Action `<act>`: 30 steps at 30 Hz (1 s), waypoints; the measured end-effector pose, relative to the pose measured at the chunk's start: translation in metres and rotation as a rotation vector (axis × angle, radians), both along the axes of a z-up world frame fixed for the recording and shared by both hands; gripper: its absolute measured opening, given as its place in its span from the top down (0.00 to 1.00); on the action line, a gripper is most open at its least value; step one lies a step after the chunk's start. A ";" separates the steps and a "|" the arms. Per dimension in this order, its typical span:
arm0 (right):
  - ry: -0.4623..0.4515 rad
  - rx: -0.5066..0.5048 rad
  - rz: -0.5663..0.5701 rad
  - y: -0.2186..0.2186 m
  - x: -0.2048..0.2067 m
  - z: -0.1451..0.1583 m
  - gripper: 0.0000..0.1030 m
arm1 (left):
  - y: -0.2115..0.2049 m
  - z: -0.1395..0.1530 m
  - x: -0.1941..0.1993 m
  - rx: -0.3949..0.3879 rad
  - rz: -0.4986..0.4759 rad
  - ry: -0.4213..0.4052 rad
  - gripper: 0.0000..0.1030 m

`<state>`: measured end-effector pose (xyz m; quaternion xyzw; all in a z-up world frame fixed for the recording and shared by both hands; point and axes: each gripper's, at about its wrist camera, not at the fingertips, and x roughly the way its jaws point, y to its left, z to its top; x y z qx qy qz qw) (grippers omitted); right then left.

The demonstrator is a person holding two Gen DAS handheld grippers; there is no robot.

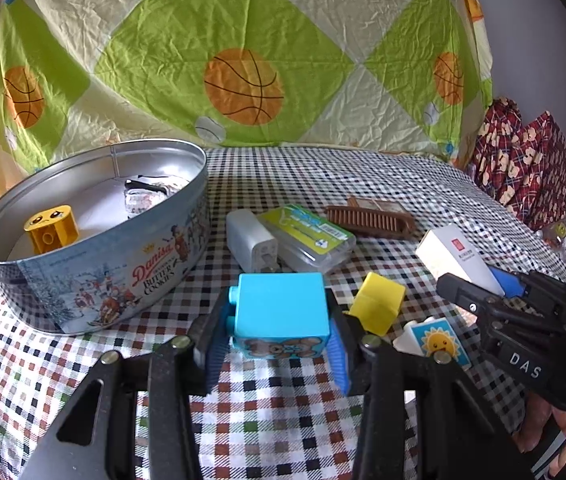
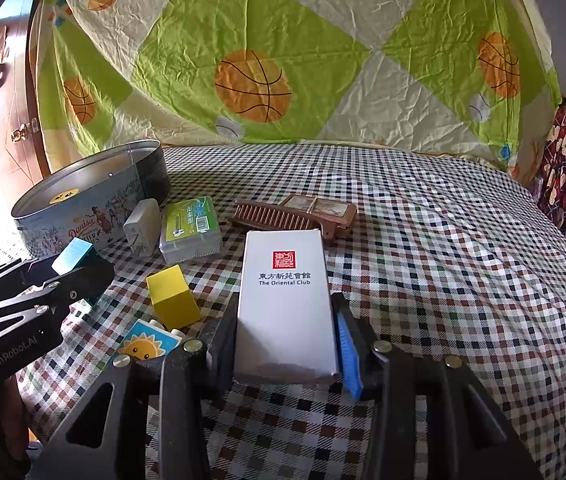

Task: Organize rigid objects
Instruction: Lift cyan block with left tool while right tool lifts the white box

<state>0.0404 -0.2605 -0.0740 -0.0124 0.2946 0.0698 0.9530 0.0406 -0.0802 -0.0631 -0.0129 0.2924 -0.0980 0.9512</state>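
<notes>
- Grippers first: left gripper (image 1: 279,344) is clamped on the blue toy block (image 1: 281,314), pads on its two side faces, bear print facing the camera. Looks lifted just off the checked cloth (image 1: 283,420), can't confirm clearance.
- Right gripper (image 2: 287,344) is clamped on the white carton (image 2: 287,300) ("The Oriental Club"), gripped near its lower end, long axis pointing away.
- Block handling: hard plastic, light, smooth sides. Flat parallel faces suit the pads; avoid the studded end.
- Carton handling: thin card, likely light and crushable. Low grip leaves a long lever, so it may tilt; hold gently, nearer mid-length.
- Just beyond: yellow block (image 1: 379,308) tipped on an edge, and a sun-print block (image 1: 437,342) flat beside it. Both loose, both rigid, easy side grips.
- Mid-table: white charger (image 1: 251,242) touching a clear toothpick box (image 1: 309,238); brown comb (image 1: 371,222) behind. Box is slick plastic; take it across the short sides.
- Far left: open Danisa cookie tin (image 1: 95,276), already holding a yellow face block (image 1: 53,228) and something unclear. Likely the drop target; thin rim, so lower items in rather than dropping.
</notes>
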 end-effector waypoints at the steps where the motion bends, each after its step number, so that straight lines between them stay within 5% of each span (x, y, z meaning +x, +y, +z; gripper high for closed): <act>1: -0.003 0.000 -0.001 0.000 0.000 0.000 0.56 | 0.000 0.000 0.000 0.000 0.002 -0.002 0.59; 30: -0.105 0.018 -0.010 -0.004 -0.013 0.004 0.56 | 0.003 0.004 -0.010 -0.006 0.042 -0.064 0.59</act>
